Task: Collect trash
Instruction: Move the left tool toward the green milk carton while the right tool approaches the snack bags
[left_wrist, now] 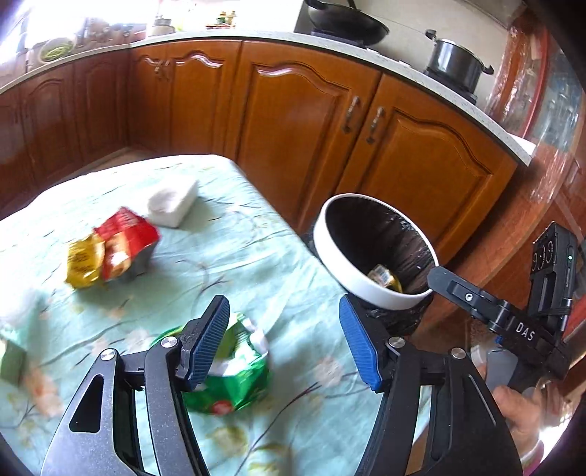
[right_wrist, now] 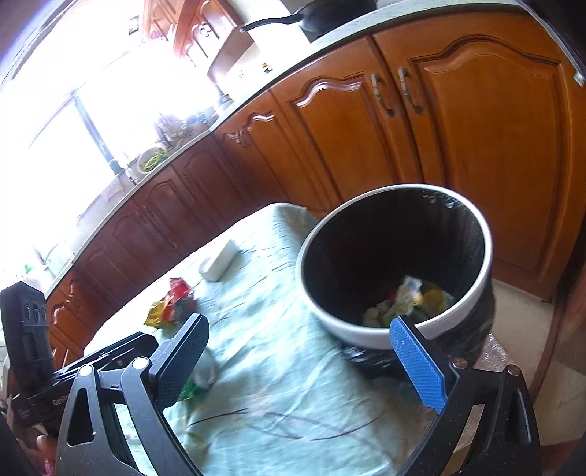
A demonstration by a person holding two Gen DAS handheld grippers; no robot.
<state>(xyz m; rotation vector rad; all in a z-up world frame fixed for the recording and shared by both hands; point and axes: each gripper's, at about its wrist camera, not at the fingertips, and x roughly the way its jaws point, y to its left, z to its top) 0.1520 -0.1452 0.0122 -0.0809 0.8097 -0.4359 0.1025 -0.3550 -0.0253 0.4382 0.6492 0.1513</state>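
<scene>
A white-rimmed bin with a black liner (left_wrist: 331, 241) (right_wrist: 366, 331) stands beside the table's right edge and holds several crumpled wrappers (right_wrist: 410, 300). On the pale green tablecloth (left_wrist: 234, 241) lie a green wrapper (left_wrist: 238, 377), a red packet (left_wrist: 126, 241) and a yellow packet (left_wrist: 82, 263). My left gripper (left_wrist: 284, 340) is open, hovering just above the green wrapper. My right gripper (right_wrist: 296, 362) is open and empty in front of the bin; it shows from the side in the left wrist view (left_wrist: 476, 296). The red and yellow packets (right_wrist: 170, 302) and the green wrapper (right_wrist: 194, 390) also show in the right wrist view.
A white tissue box (left_wrist: 172, 201) (right_wrist: 219, 263) sits farther back on the table. A small green box (left_wrist: 13, 360) lies at the table's left edge. Wooden cabinets (left_wrist: 293, 121) run behind, with a counter carrying a wok (left_wrist: 348, 22) and a pot (left_wrist: 456, 64).
</scene>
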